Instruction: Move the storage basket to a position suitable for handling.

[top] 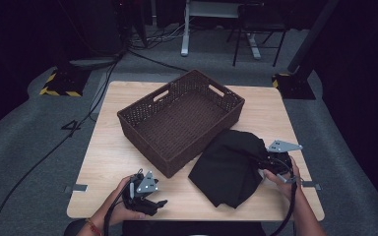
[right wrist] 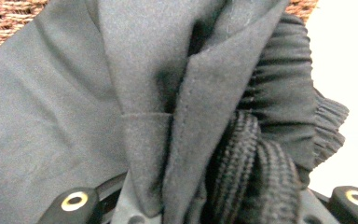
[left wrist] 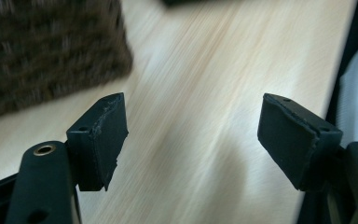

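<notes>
Right tool (top: 265,167): jaws clamped tight on a bunched edge of a black garment (top: 229,167), at the garment's right side. In the right gripper view the gathered elastic waistband (right wrist: 284,88) and a thick braided cord (right wrist: 256,158) sit right at the jaws, with folded cloth piled over them. A hand (top: 288,179) grips the tool from the near right edge of the bench (top: 108,147).

Left tool (top: 153,202): jaws stand apart, nothing between them. In the left gripper view both black pads (left wrist: 103,140) show with bare wood between them. It sits low over the near left part of the bench, held in a hand (top: 123,201), well apart from the garment. No earlier picture to compare.

Garment: lies crumpled on the bench, right of centre, near side. Its upper left edge is just beside the basket's near right wall; contact cannot be told.

Basket (top: 128,118): dark brown wicker, rectangular, set at an angle in the middle of the bench, with handle slots in its far walls. A corner of it shows blurred at upper left of the left gripper view.

Around the bench: grey carpet, cables trailing at left.
</notes>
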The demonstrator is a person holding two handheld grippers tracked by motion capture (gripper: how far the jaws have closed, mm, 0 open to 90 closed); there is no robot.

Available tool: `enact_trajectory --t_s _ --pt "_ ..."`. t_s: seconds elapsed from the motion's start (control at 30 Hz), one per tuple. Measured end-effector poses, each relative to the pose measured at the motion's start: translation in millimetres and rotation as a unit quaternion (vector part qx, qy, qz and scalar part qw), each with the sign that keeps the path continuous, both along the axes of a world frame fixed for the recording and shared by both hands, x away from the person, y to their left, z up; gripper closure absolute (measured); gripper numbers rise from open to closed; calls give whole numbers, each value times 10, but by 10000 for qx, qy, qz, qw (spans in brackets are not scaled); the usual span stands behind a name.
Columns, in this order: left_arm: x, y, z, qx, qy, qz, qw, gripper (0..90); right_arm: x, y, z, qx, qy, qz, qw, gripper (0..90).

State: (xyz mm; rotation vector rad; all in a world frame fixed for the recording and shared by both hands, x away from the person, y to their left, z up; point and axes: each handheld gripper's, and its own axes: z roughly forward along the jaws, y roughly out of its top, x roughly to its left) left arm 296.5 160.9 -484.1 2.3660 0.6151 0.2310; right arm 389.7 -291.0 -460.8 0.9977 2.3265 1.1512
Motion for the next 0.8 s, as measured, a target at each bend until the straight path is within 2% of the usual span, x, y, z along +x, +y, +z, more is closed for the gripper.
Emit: enact_trajectory --t_s 0.1,0.23,0.27,0.37,0.47,0.67,0.77,0.8 --pt "76 39 -67 -46 92 141 9998 246 29 -17 -48 -13 110 3 9999 747" --pt "118 67 -117 66 121 204 9997 246 68 -49 -125 -17 305 21 9995 740" --pt "124 80 -126 -12 132 234 9996 238 75 -52 -137 -15 331 19 9994 740" --pt "133 95 -130 -42 111 288 9995 245 88 -54 -154 -2 363 23 9993 741" --pt "145 119 -148 -81 38 360 9993 241 57 -50 -109 62 240 86 9997 745" --pt "197 181 -202 -271 -75 514 9983 171 -9 -31 18 215 -44 74 9997 748" --pt "218 190 -202 -267 -84 636 9976 167 -33 -27 59 256 -124 93 9996 749" --pt "223 192 -202 -266 -74 678 9973 167 -66 -21 120 331 -231 112 9991 749"
